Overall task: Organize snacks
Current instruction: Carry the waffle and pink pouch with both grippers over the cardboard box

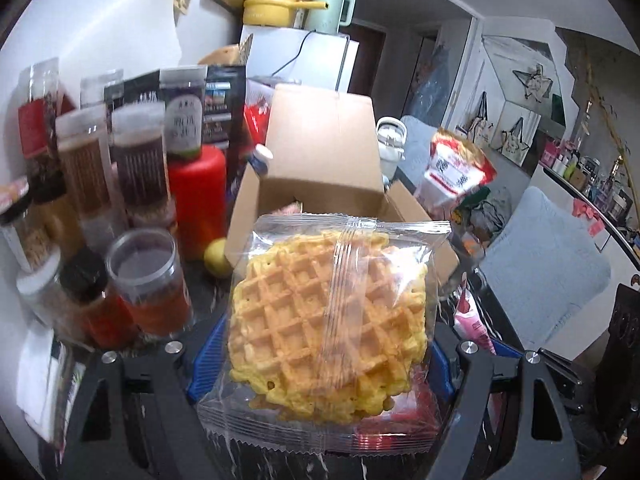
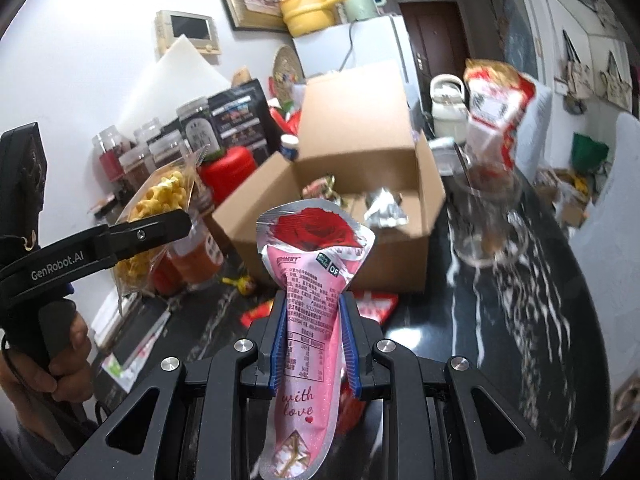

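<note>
My left gripper (image 1: 320, 360) is shut on a clear packet of yellow waffles (image 1: 328, 320), held up in front of the open cardboard box (image 1: 320, 152). In the right wrist view the left gripper (image 2: 160, 228) shows at the left with the waffle packet (image 2: 160, 204). My right gripper (image 2: 314, 344) is shut on a pink pouch with a red rose print (image 2: 316, 276), held upright in front of the cardboard box (image 2: 352, 184). Several wrapped snacks (image 2: 384, 208) lie inside the box.
Several jars and a red canister (image 1: 196, 200) stand left of the box on the dark marble table (image 2: 500, 320). A red and white snack bag (image 2: 500, 96) sits over a glass jug (image 2: 488, 220) at the right. Red packets (image 2: 372, 304) lie before the box.
</note>
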Tool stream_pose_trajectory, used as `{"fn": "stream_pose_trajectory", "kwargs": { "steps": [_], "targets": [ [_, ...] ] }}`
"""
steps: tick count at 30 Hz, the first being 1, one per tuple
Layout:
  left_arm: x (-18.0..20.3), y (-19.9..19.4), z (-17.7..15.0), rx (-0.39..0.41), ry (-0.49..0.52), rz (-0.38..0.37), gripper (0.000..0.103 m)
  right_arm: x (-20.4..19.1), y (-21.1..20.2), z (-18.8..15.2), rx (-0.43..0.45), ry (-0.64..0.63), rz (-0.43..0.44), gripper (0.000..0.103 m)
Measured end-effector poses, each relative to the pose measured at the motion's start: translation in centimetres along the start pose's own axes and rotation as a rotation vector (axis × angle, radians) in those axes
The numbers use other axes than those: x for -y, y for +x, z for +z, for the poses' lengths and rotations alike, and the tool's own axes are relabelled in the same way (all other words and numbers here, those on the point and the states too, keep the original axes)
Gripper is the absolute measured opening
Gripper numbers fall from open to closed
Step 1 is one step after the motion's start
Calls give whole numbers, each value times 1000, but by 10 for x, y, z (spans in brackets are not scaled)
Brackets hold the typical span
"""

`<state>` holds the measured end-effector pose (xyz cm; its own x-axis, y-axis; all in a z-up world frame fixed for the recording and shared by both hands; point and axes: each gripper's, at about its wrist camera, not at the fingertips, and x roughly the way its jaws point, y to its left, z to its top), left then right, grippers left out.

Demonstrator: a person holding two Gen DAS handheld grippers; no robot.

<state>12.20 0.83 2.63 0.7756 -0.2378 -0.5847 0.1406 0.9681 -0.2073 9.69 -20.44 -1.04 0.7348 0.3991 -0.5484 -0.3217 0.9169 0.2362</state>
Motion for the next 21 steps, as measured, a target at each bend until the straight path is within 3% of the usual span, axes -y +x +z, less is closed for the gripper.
{"fn": "stream_pose_trajectory", "kwargs": {
  "steps": [21],
  "targets": [
    [-16,67,77,63,11,32,81,14,66,95,54,-108,-15,24]
  ]
}}
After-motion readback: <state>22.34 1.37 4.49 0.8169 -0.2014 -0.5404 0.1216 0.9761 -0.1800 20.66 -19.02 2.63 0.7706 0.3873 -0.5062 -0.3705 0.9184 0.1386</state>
